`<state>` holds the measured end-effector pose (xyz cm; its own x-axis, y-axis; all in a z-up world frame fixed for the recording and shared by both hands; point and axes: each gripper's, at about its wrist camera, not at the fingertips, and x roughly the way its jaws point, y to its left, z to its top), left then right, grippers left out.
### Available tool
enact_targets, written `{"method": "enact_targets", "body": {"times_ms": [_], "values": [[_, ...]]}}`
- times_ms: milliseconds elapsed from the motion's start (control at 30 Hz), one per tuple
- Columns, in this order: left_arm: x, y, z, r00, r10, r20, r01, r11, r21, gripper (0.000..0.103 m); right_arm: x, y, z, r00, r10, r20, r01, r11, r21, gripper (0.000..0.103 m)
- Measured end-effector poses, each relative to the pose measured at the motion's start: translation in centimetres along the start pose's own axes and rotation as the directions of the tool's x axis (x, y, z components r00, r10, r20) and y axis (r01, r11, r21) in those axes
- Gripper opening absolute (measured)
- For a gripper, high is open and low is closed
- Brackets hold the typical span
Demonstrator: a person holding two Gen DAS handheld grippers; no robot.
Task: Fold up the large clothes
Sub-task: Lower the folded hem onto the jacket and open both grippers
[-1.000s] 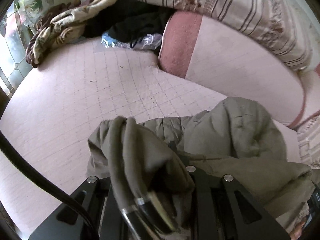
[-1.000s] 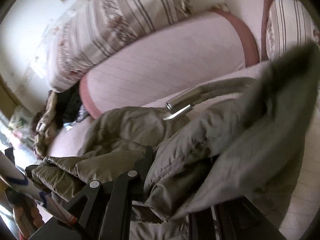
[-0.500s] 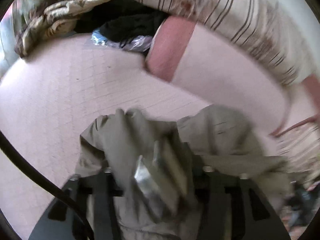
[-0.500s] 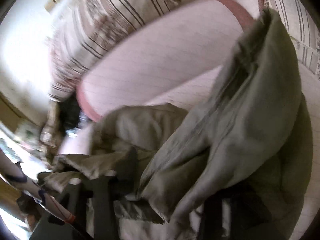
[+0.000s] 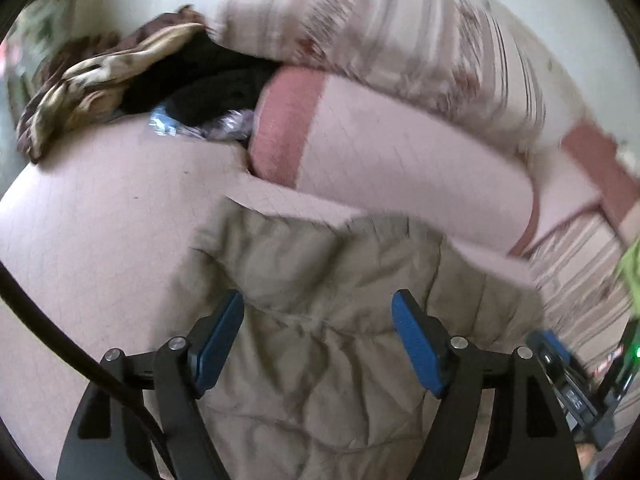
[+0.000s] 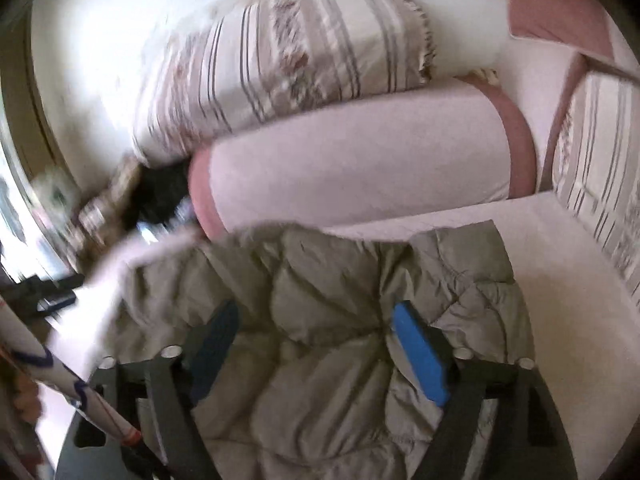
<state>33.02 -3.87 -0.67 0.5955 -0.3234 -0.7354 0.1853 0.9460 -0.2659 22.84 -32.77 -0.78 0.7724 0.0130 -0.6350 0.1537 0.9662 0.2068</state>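
Since both pairs of tongs stand wide apart with nothing between their blue pads, the step in hand looks like the pause after a fold has been laid, before the next grip is taken. In the left wrist view, the left tongs point(image 5: 318, 330) hang spread just above the olive quilted jacket point(image 5: 320, 280), which lies bunched on the pink bed point(image 5: 100, 220) directly under and ahead of the fingers; no cloth is pinched. Beyond the jacket, ahead of the tongs, lies a pink bolster point(image 5: 380, 148) with a striped duvet point(image 5: 380, 32) piled over it, and far ahead to the left a heap of dark and patterned clothes point(image 5: 140, 76). In the right wrist view, the right tongs point(image 6: 316, 336) are likewise fully parted and empty, poised over the same jacket point(image 6: 340, 280), whose puffy panels spread beneath and ahead, one squared corner reaching forward to the right. The picture is motion-blurred, so whether the pads touch the fabric I cannot tell. The next move, I judge, calls for picking a free edge or that corner, closing firmly on the thick padding, and carrying it across so the bulky layers stay aligned, not slumped.
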Motion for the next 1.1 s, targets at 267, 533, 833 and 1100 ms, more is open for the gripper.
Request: {"method": "enact_targets", "body": {"times_ms": [267, 533, 833, 1100], "values": [[11.9, -3.2, -0.1, 0.979, 0.162, -0.124, -0.148, 0.982, 0.118, 0.079, 9.8, -1.1, 0.0, 0.986, -0.116, -0.124, 0.114, 0.993, -0.025, 0.077], [16.3, -2.8, 3.5, 0.978, 0.198, -0.071, -0.19, 0.976, 0.102, 0.088, 15.3, -3.2, 2.7, 0.981, -0.114, -0.159, 0.122, 0.992, 0.04, 0.079], [15.5, -2.2, 4.2, 0.982, 0.161, -0.099, -0.155, 0.986, 0.061, 0.089, 16.4, -3.6, 3.0, 0.976, -0.118, -0.182, 0.132, 0.989, 0.067, 0.083], [4.8, 0.5, 0.7, 0.994, 0.106, -0.03, -0.103, 0.992, 0.074, 0.089, 5.1, -4.3, 2.1, 0.991, -0.109, -0.078, 0.117, 0.989, 0.094, 0.083]]}}
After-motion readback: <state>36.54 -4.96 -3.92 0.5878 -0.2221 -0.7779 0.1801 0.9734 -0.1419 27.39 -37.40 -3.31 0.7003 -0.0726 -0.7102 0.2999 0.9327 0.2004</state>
